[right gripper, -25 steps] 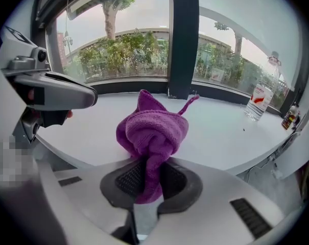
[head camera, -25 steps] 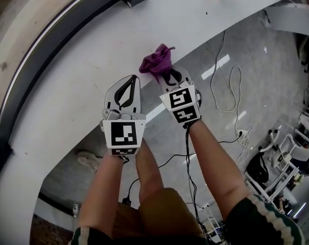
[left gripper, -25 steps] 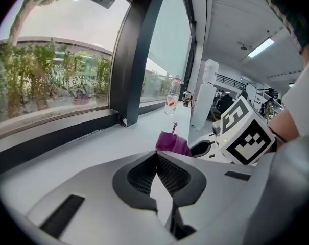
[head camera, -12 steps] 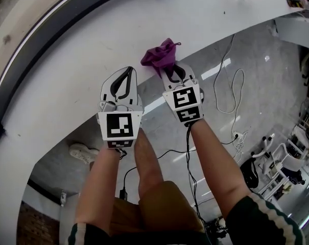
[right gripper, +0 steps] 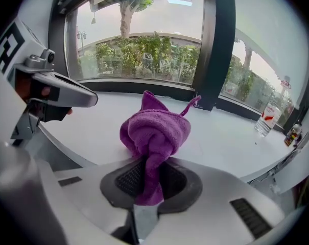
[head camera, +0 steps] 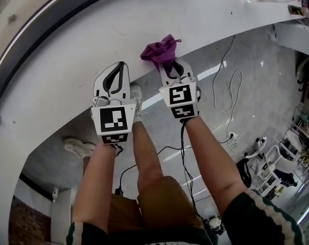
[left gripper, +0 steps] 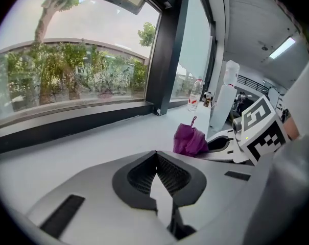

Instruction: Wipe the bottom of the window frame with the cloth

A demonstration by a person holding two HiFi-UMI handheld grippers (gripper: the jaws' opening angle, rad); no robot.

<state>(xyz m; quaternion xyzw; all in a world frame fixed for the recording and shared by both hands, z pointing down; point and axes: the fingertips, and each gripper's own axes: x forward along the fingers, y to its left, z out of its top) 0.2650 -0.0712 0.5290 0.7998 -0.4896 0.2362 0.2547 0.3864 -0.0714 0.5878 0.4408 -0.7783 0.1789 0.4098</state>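
The right gripper (right gripper: 149,173) clamps the bunched purple cloth (right gripper: 155,130) above the sill's (head camera: 67,60) near edge; the left gripper (left gripper: 157,156), jaws together on nothing, hangs just beside it; the window frame (right gripper: 136,87) has its bottom running crosswise along the sill's far edge, ahead of the cloth; since a second ago, the cloth has come no closer to it.

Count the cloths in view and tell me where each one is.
1. The purple cloth is pinched in the right hand-held gripper, bunched above the white sill. No other shows.
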